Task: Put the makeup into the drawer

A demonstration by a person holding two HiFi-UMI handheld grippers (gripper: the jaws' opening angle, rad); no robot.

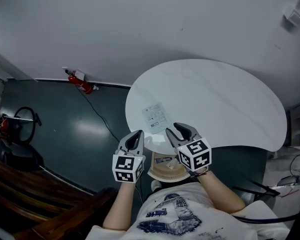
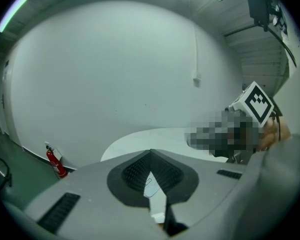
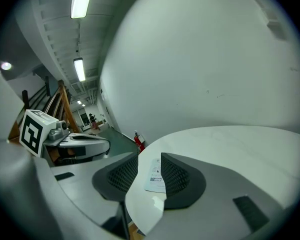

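Ahead, flat packet (image 1: 155, 117) beyond right gripper (image 1: 178, 130)

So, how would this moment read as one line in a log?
left gripper: shut, empty | right gripper: open, empty | table: one paper sheet near front edge

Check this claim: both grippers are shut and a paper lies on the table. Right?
No: the right gripper is open, its fingers apart in the right gripper view. The left gripper is shut; the paper lies on the table.
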